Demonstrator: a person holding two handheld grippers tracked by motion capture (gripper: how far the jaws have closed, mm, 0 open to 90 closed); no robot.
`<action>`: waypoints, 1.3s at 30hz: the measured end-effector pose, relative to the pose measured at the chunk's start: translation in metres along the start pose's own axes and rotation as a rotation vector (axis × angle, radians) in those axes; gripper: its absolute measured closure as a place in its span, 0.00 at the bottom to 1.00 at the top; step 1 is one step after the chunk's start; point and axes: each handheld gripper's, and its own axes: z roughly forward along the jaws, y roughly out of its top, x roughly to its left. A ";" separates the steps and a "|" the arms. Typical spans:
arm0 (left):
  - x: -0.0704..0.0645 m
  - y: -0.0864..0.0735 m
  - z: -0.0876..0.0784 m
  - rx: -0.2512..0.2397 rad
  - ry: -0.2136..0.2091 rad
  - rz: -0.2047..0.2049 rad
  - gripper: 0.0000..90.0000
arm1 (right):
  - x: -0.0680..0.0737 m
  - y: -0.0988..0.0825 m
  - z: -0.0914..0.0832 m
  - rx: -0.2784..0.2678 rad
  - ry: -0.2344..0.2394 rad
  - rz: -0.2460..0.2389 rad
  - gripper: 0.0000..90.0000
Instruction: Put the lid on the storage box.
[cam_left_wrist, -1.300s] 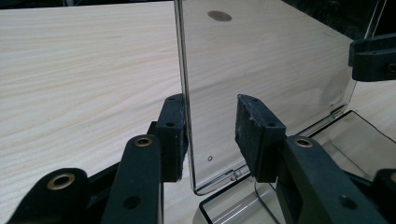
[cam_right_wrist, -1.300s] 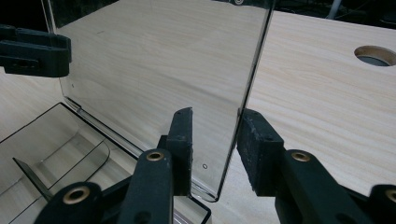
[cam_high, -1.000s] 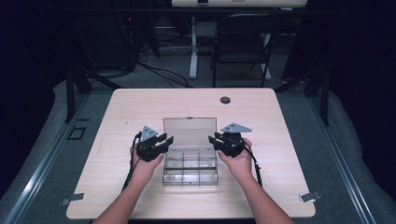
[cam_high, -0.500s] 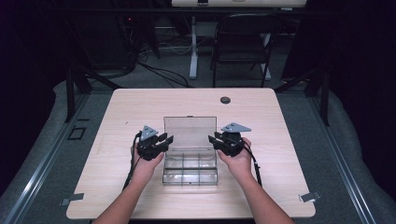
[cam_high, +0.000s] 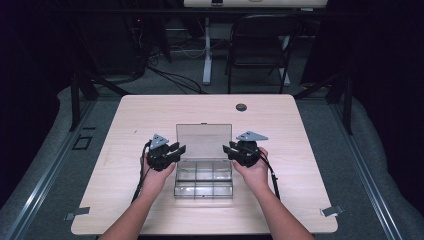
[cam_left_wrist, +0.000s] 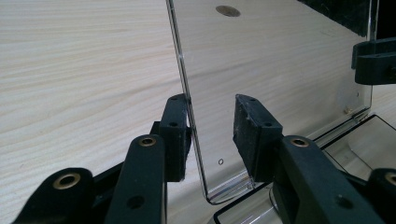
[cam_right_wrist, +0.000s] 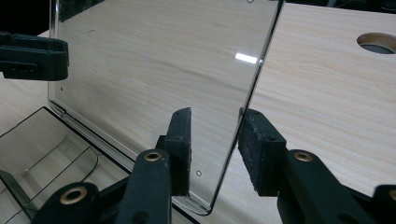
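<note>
A clear plastic compartment box (cam_high: 203, 181) lies on the table with its lid (cam_high: 204, 140) standing upright. My left gripper (cam_high: 179, 149) straddles the lid's left edge and my right gripper (cam_high: 226, 149) its right edge. In the left gripper view the lid (cam_left_wrist: 261, 60) runs along one pad (cam_left_wrist: 177, 135) of the left gripper (cam_left_wrist: 212, 130), with a gap to the other pad; these jaws have just been opening a little. In the right gripper view the lid (cam_right_wrist: 154, 60) passes between the right gripper's (cam_right_wrist: 215, 140) pads, close to one pad (cam_right_wrist: 254, 149), unpressed. The box compartments look empty.
The light wooden table (cam_high: 150, 115) has a round cable hole (cam_high: 241, 107) at the back, right of centre. A folding chair (cam_high: 260, 50) and a desk leg stand behind the table. Both forearms come in from the near edge.
</note>
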 end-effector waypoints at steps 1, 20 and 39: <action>0.000 0.000 0.000 -0.001 -0.001 -0.007 0.72 | 0.000 0.000 0.000 0.000 0.001 0.002 0.73; 0.007 -0.003 0.007 0.014 -0.023 -0.061 0.71 | -0.008 -0.003 0.007 0.017 0.021 0.054 0.71; 0.013 -0.004 0.011 0.044 -0.048 -0.151 0.72 | -0.014 -0.005 0.013 0.035 0.044 0.120 0.71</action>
